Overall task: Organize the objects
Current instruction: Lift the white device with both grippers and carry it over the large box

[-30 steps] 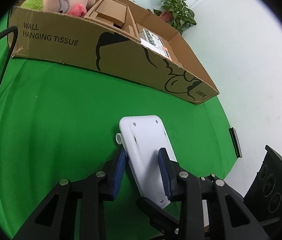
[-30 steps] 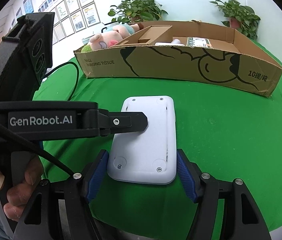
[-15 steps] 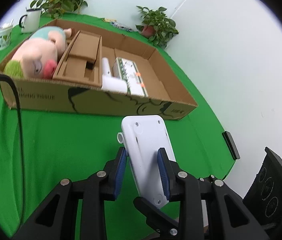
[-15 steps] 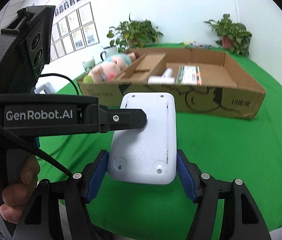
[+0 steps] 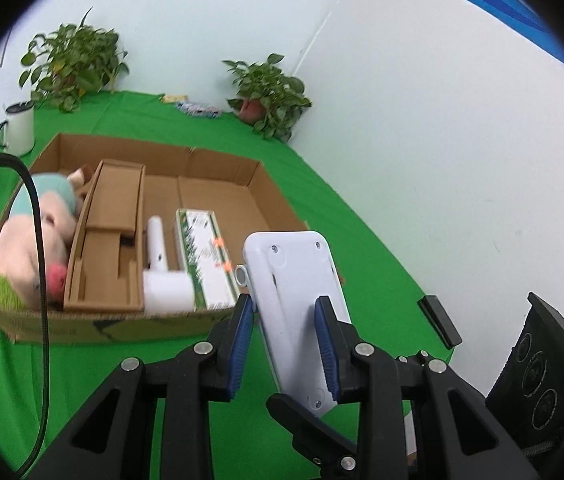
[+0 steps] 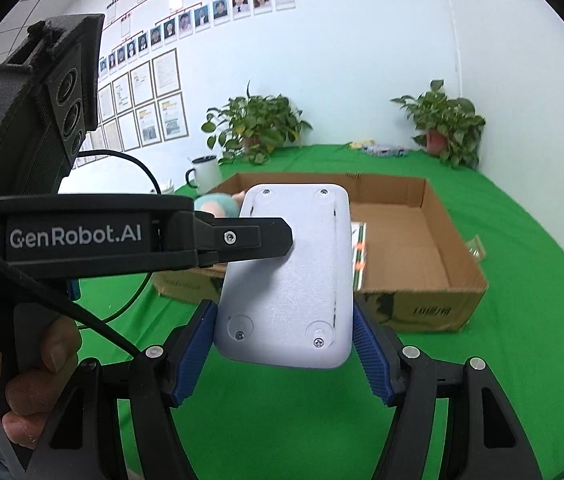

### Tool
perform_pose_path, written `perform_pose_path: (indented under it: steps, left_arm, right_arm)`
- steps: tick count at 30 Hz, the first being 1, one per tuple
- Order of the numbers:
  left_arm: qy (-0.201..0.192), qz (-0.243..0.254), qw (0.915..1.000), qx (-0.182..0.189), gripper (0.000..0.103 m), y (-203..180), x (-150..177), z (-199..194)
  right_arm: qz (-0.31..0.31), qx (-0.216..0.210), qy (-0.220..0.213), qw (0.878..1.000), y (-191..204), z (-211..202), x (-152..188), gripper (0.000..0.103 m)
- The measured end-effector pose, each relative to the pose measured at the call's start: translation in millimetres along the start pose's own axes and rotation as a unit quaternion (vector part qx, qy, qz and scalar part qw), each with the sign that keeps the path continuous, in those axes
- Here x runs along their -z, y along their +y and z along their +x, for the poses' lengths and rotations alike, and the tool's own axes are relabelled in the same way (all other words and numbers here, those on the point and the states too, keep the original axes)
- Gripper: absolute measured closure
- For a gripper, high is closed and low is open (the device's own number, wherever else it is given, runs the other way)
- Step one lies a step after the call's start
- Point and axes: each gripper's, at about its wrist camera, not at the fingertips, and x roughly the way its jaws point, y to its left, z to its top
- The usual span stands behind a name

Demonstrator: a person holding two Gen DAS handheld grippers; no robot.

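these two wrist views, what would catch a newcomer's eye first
A white device, underside up, is held above the green cloth by both claws: the right claw across its near end, the left claw across its thickness. Behind it lies an open cardboard box with a pink plush toy at one end.

Your left wrist camera looks forward and down along its fingers, close behind the white device (image 5: 294, 300), with the box (image 5: 218, 168) at 10 o'clock. Your right wrist camera faces the same device (image 6: 290, 276) from close range, box (image 6: 422, 248) at 1 o'clock. Both views share device, box, green cloth (image 5: 322, 208) and plants (image 6: 258, 124).
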Motion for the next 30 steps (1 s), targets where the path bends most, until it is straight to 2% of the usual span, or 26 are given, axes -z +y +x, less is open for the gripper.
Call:
perform_pose_path:
  steps: [5, 11, 17, 22, 30]
  left_arm:
    - [0.003, 0.011, 0.9999, -0.001, 0.073, -14, -29, 8]
    - [0.013, 0.018, 0.9997, 0.002, 0.073, -29, -74, 28]
    - [0.035, 0.012, 0.9993, 0.009, 0.073, -26, -108, 60]
    - [0.062, 0.015, 0.9979, -0.005, 0.073, -21, -113, 86]
    - [0.109, -0.015, 0.9938, -0.015, 0.073, 1, -99, 129]
  right_arm:
    - [0.000, 0.007, -0.014, 1.000, -14, -3, -28, 0.039]
    - [0.002, 0.013, -0.010, 1.000, -41, 7, -69, 0.039]
    - [0.007, 0.015, 0.005, 1.000, -71, 23, -109, 0.039]
    - [0.019, 0.010, 0.022, 1.000, -91, 46, -119, 0.039]
    - [0.049, -0.010, 0.074, 0.996, -119, 91, -104, 0.039]
